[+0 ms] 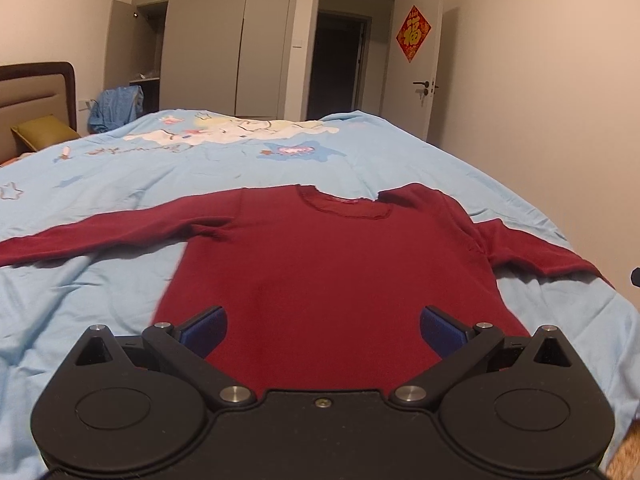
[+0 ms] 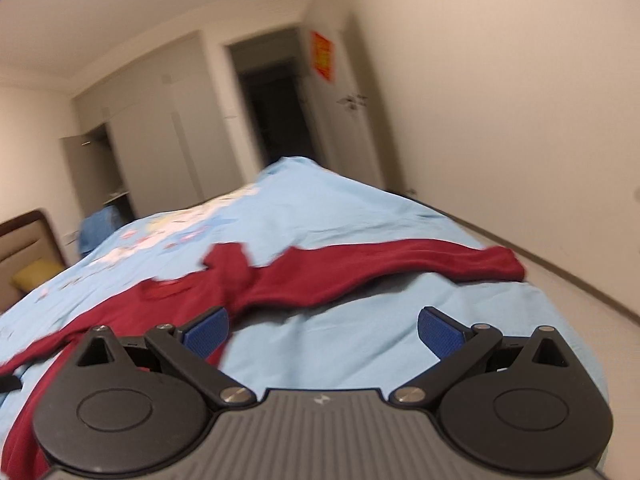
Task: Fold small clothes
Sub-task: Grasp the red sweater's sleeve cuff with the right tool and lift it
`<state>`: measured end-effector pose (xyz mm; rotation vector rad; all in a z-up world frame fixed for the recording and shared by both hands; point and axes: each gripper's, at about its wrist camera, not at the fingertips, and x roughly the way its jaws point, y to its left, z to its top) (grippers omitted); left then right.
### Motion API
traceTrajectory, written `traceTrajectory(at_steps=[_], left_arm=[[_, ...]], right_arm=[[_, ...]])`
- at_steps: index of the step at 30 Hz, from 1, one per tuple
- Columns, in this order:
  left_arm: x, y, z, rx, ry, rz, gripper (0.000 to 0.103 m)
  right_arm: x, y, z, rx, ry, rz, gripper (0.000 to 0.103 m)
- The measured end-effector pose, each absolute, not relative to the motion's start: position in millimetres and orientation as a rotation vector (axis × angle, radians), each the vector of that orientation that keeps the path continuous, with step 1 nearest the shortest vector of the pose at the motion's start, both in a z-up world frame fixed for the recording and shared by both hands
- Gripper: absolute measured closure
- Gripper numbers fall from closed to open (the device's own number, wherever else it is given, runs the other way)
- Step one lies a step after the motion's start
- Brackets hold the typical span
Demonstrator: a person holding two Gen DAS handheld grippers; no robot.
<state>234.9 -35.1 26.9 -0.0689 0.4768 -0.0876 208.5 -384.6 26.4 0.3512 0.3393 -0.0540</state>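
Black housing and blue-padded fingers are filling the bottom of both frames, and we are seeing both pairs spread wide, gripping nothing. Our left gripper (image 1: 323,334) is hovering over the lower middle of the left wrist view, where the dark red long-sleeved top (image 1: 332,280) is lying flat, front up, on the light blue bedspread (image 1: 120,292). Its neckline is pointing toward the upper centre of that frame, one sleeve is stretching to the left edge and the other to the right edge. The hem is sitting just under the left fingers (image 1: 204,330), between the two pads, though we cannot tell whether they are touching the cloth.

Our right gripper (image 2: 323,334) is looking along the other sleeve (image 2: 384,268), which is running across the middle of the blurred right wrist view toward the right edge of the bed. That sleeve is lying beyond the right fingers (image 2: 440,332), apart from them, with bare bedspread between the pads.

We are judging that folding is not yet begun: the top is spread and ready. The next move is probably calling for closing on a sleeve or a side edge and carrying it across the body.
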Motion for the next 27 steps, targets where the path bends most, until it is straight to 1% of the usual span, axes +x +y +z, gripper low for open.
traceTrajectory(at_steps=[9, 14, 17, 21, 22, 26, 27], left_arm=[[327, -72, -1, -0.065, 0.477, -0.102, 0.001], [359, -75, -17, -0.064, 0.478, -0.071, 0.001], [366, -69, -26, -0.084, 0.495, -0.056, 0.001], [374, -64, -39, -0.107, 0.536, -0.048, 0.001], [374, -64, -41, -0.108, 0.541, -0.047, 0.001], [373, -65, -43, -0.095, 0.538, -0.047, 0.001], [373, -65, -43, -0.093, 0.538, -0.048, 0.001]], right_arm=[[287, -476, -10, 0.585, 0.413, -0.229, 0.000], [314, -508, -36, 0.731, 0.431, -0.292, 0.000], [327, -522, -47, 0.805, 0.423, -0.321, 0.004], [344, -537, -56, 0.879, 0.392, -0.357, 0.012], [349, -541, -58, 0.897, 0.385, -0.368, 0.018], [361, -551, -65, 0.985, 0.375, -0.432, 0.034], [364, -552, -66, 0.993, 0.381, -0.451, 0.045]])
